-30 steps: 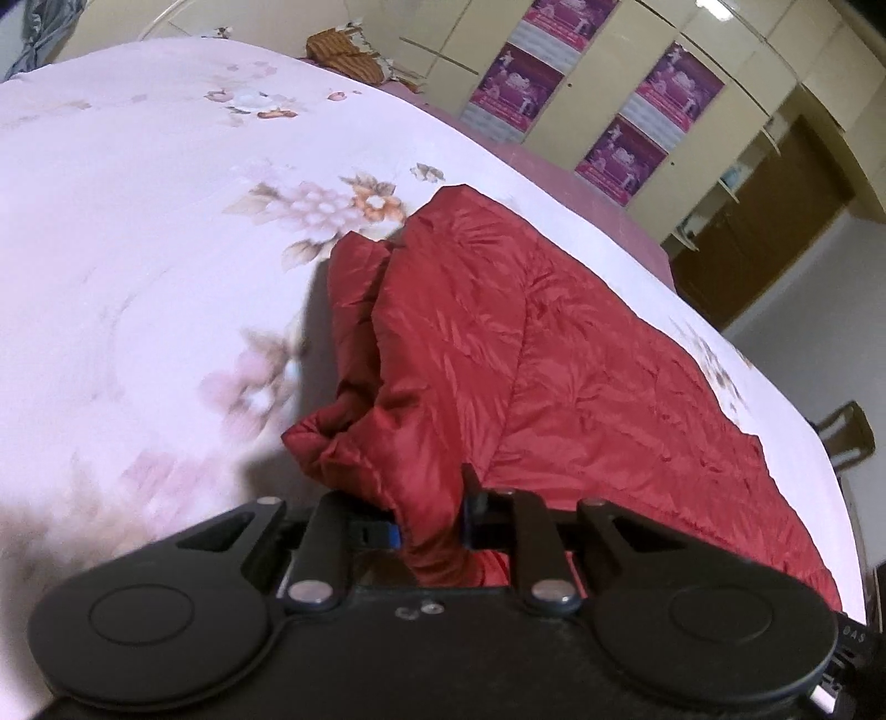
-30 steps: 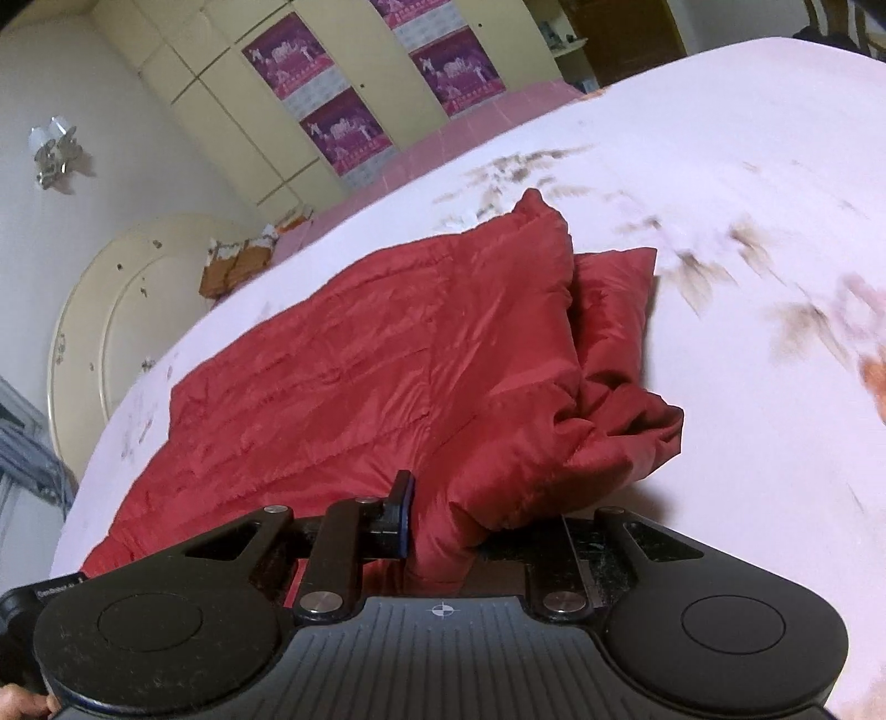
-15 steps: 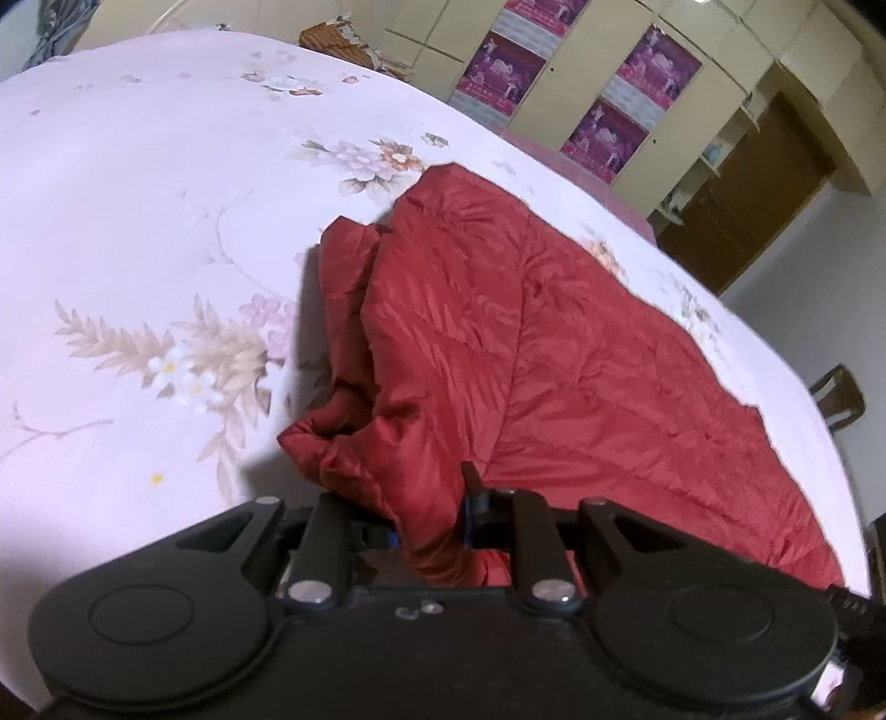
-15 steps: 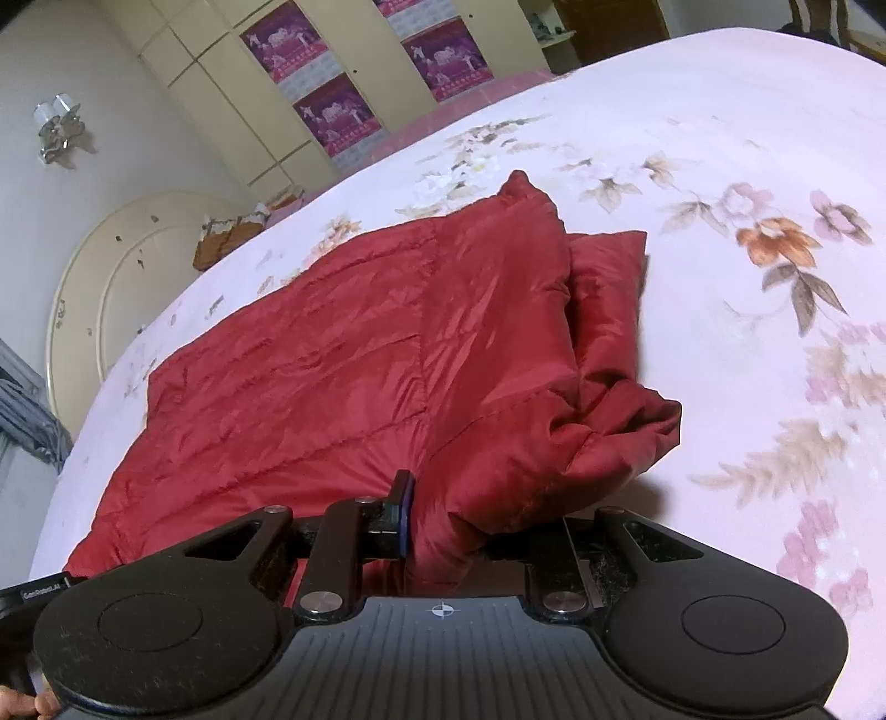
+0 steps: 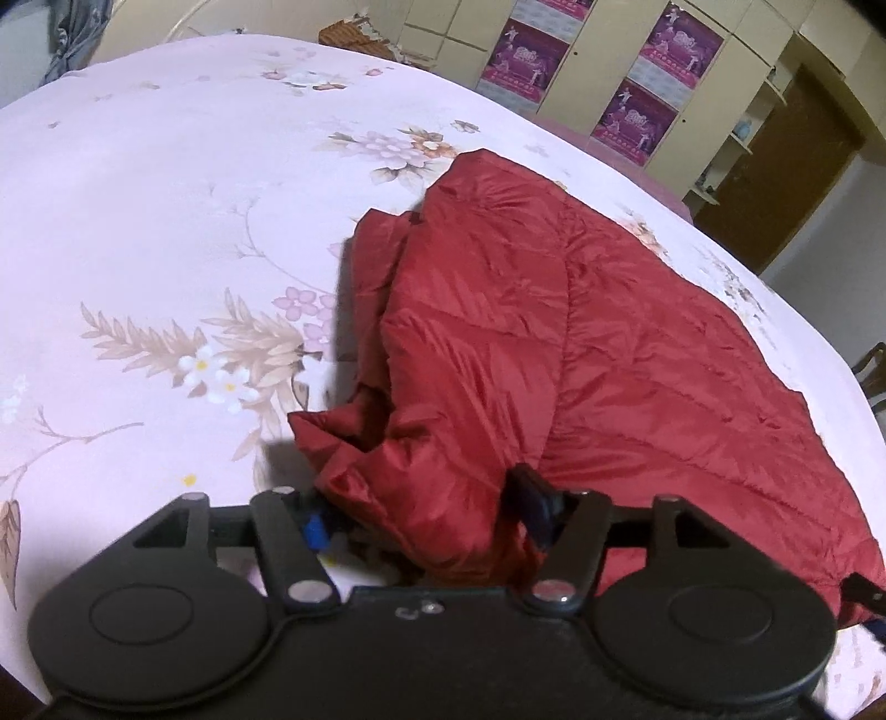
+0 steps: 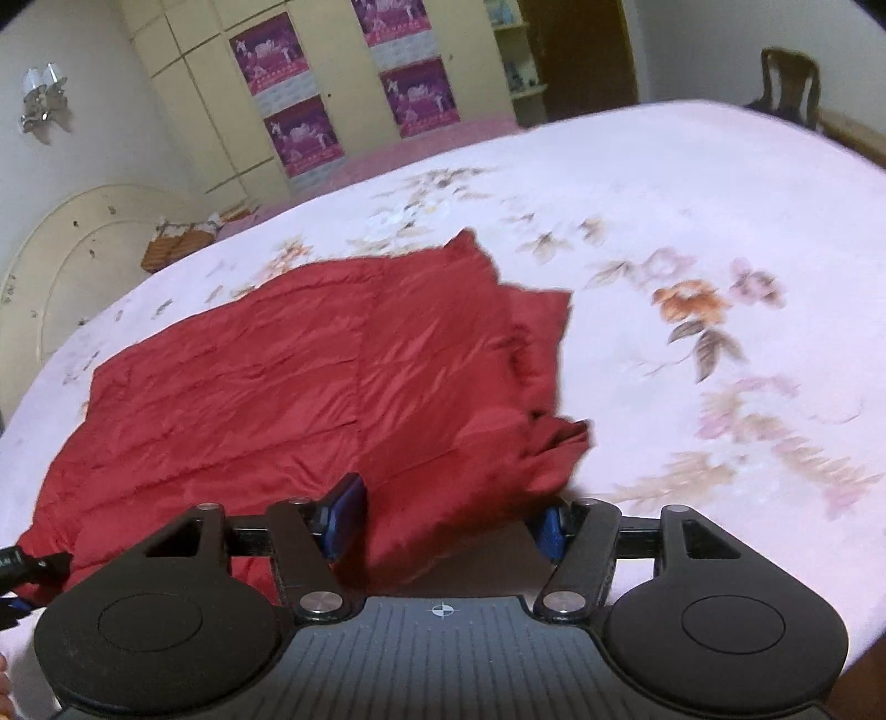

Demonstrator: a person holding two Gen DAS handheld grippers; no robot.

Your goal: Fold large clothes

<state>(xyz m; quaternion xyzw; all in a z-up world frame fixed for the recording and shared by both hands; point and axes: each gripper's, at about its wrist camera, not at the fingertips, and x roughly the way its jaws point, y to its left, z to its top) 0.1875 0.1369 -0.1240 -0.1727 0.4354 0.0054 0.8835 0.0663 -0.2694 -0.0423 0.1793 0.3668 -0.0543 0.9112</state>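
Left wrist view showed the left gripper (image 5: 426,518) with jaws just spread apart, the red quilted jacket (image 5: 554,354) lying loose between them, while the right gripper (image 6: 448,518) had likewise just opened over the jacket's edge, gripping nothing. The jacket lay folded on the pink floral bedsheet (image 5: 166,221). Beyond stood cream wardrobes (image 6: 221,83) bearing 4 purple posters (image 6: 268,52), and a wooden chair (image 6: 789,77).

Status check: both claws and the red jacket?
Left claw and right claw just opened, fabric loose between jaws. Red jacket folded on floral bedsheet. Nothing in the way.
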